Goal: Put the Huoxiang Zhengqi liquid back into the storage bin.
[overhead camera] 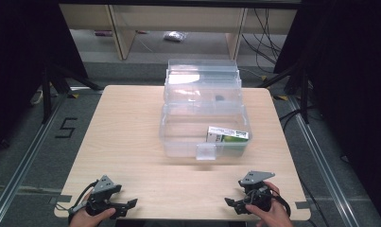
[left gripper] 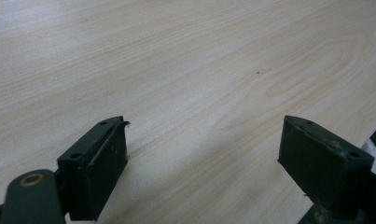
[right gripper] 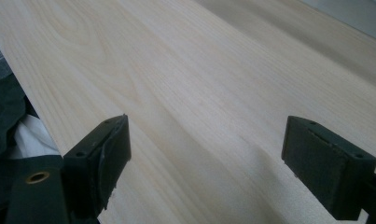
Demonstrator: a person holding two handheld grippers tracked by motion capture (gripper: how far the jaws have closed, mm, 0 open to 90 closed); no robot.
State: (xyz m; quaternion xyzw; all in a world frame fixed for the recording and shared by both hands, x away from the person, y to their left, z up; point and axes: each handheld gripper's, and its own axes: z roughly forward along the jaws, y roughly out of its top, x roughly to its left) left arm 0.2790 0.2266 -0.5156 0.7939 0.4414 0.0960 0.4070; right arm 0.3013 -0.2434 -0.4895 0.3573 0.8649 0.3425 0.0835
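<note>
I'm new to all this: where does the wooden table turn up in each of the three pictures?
High view: the table fills the middle and bears a clear box; the left gripper and right gripper sit at its near edge.
Left gripper view: the table spreads beyond the open jaws.
Right gripper view: the table spreads beyond the open jaws, its edge at the left.
Shared landmark: the pale wood grain.
</note>
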